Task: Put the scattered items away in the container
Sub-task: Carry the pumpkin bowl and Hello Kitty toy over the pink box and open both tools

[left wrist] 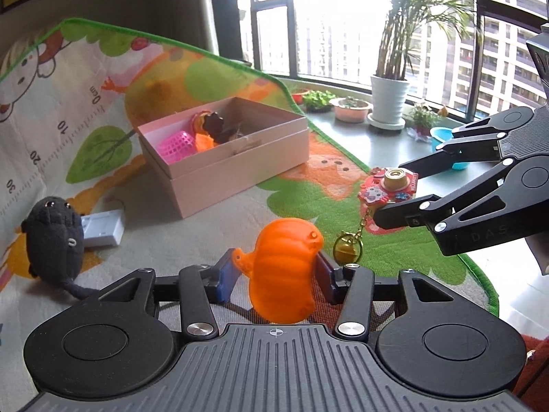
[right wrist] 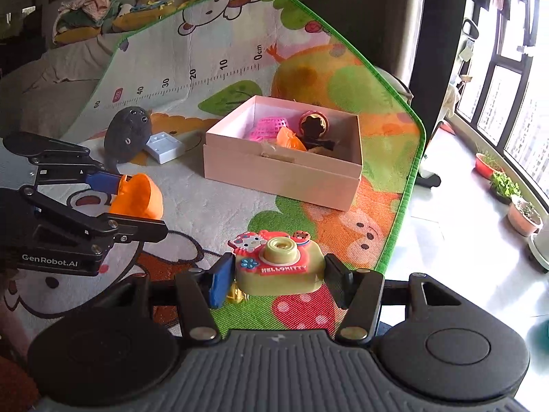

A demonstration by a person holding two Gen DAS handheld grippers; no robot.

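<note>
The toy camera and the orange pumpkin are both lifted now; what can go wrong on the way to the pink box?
1. The bell charm dangles below the toy camera and may snag the pink box rim.
2. The right gripper and left gripper are close together; heading for one box, they might collide.
3. The orange pumpkin is rounded and could slip.

I read "HELLOKITTY" on the toy camera (right wrist: 279, 266) clamped between my right gripper's (right wrist: 274, 283) pads, "GenRobot.AI" on the left gripper (right wrist: 140, 202), and "0cm, 10, 20, 30" on the mat's (right wrist: 212, 68) ruler beyond both.
</note>
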